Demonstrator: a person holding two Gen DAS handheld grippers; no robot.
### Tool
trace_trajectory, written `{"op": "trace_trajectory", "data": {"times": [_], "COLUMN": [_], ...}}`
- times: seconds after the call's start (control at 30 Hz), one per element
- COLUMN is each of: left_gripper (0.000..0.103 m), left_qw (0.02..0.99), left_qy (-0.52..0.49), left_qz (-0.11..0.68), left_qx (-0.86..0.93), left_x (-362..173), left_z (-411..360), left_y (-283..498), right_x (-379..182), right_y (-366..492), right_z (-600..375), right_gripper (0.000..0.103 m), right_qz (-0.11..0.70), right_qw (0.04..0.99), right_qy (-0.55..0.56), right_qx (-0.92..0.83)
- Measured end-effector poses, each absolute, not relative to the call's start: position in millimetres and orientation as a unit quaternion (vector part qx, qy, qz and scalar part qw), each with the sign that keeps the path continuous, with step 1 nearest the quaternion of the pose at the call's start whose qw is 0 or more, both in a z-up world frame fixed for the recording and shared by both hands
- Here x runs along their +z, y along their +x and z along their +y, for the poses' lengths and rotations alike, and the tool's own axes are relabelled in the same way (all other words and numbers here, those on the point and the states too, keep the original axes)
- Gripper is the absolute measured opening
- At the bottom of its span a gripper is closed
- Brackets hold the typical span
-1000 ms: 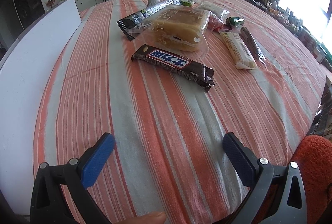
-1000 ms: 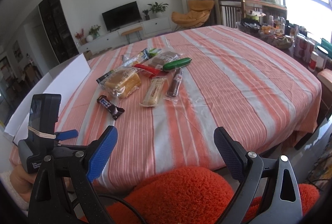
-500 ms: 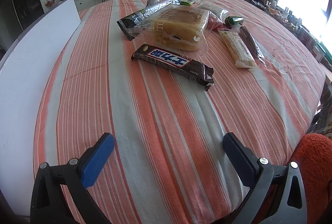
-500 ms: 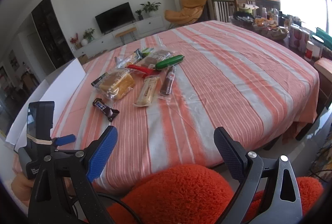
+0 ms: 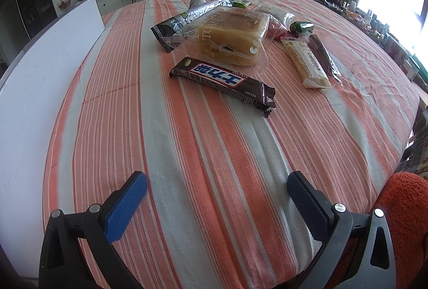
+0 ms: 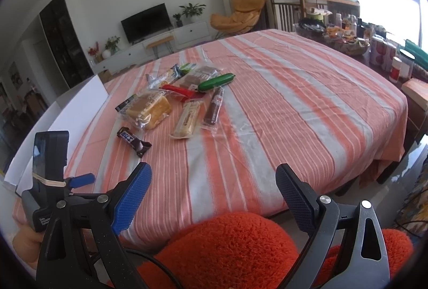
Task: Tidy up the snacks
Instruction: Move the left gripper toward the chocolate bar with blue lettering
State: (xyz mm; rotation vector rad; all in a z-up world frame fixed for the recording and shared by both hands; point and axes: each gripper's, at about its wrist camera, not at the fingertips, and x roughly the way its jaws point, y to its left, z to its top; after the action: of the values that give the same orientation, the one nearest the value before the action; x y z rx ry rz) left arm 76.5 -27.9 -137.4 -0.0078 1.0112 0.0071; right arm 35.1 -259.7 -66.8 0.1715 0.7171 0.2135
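**Both grippers held back from the snack pile**

Little had shifted since a second before: the left gripper (image 5: 216,198) had barely moved, while the right gripper (image 6: 214,198) had tipped up a touch, taking in more of the room. Both sets of fingers were spread wide, gripping nothing.

An orange-and-grey striped tablecloth (image 5: 187,155) covered the table, a white board (image 5: 40,75) along its left edge; a television (image 6: 145,23) and an orange chair (image 6: 238,13) stood behind.

The chocolate bar (image 5: 223,81) lay flat, its long axis slanting from far-left to near-right, crimped end towards the camera. It sat well ahead of the left fingers (image 5: 124,208), roughly centred between them. Just behind it lay the bagged toast (image 5: 232,37), touching it perhaps, hard to tell. A pale wafer bar (image 5: 307,63) and a green sausage (image 6: 216,81) lay to the right.
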Motion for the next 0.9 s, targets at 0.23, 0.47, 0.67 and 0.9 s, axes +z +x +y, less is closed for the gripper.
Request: {"op": "trace_trajectory", "data": {"times": [0.23,0.47,0.67,0.9], "left_gripper": [0.103,0.103,0.103,0.103], "left_qw": [0.875,0.873,0.867,0.845], "left_qy": [-0.004,-0.003,-0.002,-0.119], "left_qz": [0.484,0.488,0.498,0.519], "left_qx": [0.003,0.001,-0.004,-0.046], "left_x": [-137,-137,-136,-122], "left_z": [-28,-28,-27,-7], "left_y": [77,77,79,113], "right_x": [-66,-64,-64,-63], "right_y": [35,34,34,35], "right_z": [-260,-261,-260,-261], "right_gripper": [0.096,0.096,0.096,0.096], "right_qz": [0.348,0.346,0.346,0.346], "right_qw": [0.928,0.929,0.929,0.929], "right_qy": [0.083,0.081,0.080,0.084], "right_qx": [0.103,0.102,0.102,0.102]}}
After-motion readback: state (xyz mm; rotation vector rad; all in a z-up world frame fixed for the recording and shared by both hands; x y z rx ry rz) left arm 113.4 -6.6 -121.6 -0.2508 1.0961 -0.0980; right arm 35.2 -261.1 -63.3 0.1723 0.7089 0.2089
